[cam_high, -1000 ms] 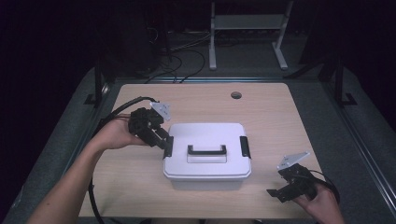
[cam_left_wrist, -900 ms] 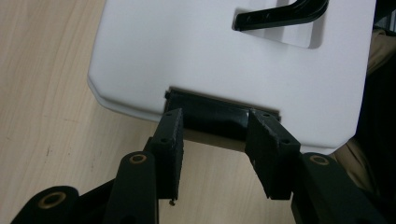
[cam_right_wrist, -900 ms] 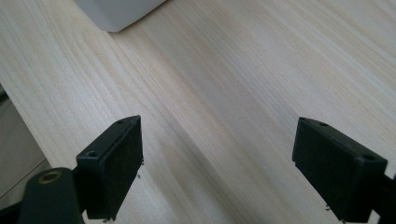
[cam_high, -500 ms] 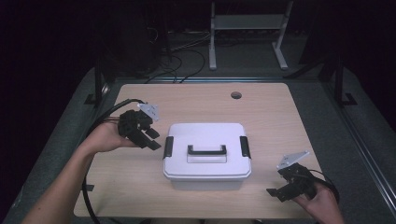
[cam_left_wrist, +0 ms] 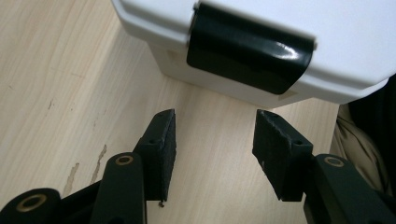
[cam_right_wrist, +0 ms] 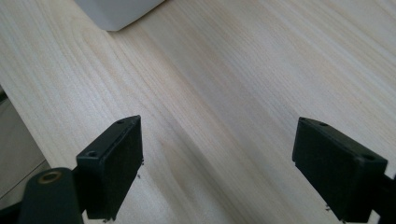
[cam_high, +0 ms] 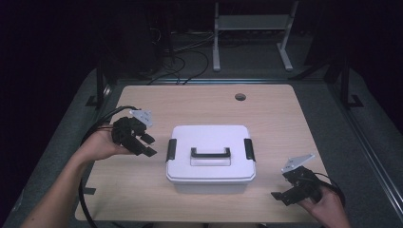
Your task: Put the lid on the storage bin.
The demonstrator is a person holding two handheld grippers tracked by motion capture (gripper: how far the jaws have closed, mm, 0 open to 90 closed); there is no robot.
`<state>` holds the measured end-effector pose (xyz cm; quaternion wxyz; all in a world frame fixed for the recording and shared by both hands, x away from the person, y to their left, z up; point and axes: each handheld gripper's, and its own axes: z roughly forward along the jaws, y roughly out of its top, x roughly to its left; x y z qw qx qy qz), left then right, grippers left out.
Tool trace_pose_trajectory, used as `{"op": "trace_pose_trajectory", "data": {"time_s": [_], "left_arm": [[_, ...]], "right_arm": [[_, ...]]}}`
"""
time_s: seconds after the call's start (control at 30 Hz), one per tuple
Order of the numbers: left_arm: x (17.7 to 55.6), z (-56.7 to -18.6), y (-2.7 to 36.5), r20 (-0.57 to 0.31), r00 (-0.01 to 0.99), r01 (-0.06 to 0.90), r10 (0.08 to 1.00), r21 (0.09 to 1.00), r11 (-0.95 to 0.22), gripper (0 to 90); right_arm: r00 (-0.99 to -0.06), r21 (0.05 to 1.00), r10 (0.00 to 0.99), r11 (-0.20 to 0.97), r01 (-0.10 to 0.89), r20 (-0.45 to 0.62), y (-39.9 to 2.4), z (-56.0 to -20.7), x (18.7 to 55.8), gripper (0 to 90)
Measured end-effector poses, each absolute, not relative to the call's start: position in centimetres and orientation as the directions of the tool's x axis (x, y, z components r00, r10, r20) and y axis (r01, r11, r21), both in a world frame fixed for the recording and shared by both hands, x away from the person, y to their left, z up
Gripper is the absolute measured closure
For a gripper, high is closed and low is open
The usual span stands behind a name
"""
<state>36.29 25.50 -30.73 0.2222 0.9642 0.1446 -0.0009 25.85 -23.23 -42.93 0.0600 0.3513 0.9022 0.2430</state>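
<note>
**Left gripper drawn back from the latch**

The left gripper (cam_high: 142,142) is seen pulled away from the black left latch (cam_high: 171,150), which it touched a second ago; the latch looks shut. The white lidded box (cam_high: 210,156) sits mid-table (cam_high: 285,118). Jaws are held moderately apart, empty. The right gripper (cam_high: 290,192) is rested near the front edge, jaws wide, unchanged.

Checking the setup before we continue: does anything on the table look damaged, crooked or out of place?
Nothing major stands out. The white plastic lidded box sits square on the light wooden table, both black side latches down. The only flaw is a few small scuffs in the wood beside the left hand-held gripper. Both grippers are open and empty.
</note>
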Motion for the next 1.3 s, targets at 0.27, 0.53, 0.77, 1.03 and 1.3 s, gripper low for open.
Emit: {"op": "trace_pose_trajectory", "data": {"time_s": [0.27, 0.53, 0.77, 1.03, 1.3], "left_arm": [[36.2, -31.8, 26.3, -0.080, 0.954, 0.296, 0.290, 0.424, -0.856, 47.8], [35.9, -33.0, 27.2, -0.085, 0.947, 0.315, 0.309, 0.431, -0.845, 45.7], [35.5, -34.9, 28.1, -0.096, 0.935, 0.347, 0.340, 0.441, -0.828, 41.4], [35.1, -36.1, 28.4, -0.101, 0.928, 0.363, 0.358, 0.461, -0.810, 37.8], [34.7, -37.6, 29.0, -0.107, 0.920, 0.381, 0.377, 0.471, -0.796, 34.9]], "right_arm": [[-0.747, 0.478, 0.662, 0.638, 0.604, 0.062, -23.1, -43.0, 25.9, 15.7], [-0.747, 0.475, 0.662, 0.641, 0.603, 0.057, -23.0, -42.9, 25.9, 15.7], [-0.754, 0.478, 0.655, 0.646, 0.595, 0.052, -22.8, -42.7, 26.0, 15.6], [-0.751, 0.475, 0.658, 0.645, 0.598, 0.053, -22.8, -42.8, 25.9, 15.7], [-0.750, 0.479, 0.660, 0.643, 0.597, 0.048, -22.9, -42.7, 25.8, 15.6]]}}
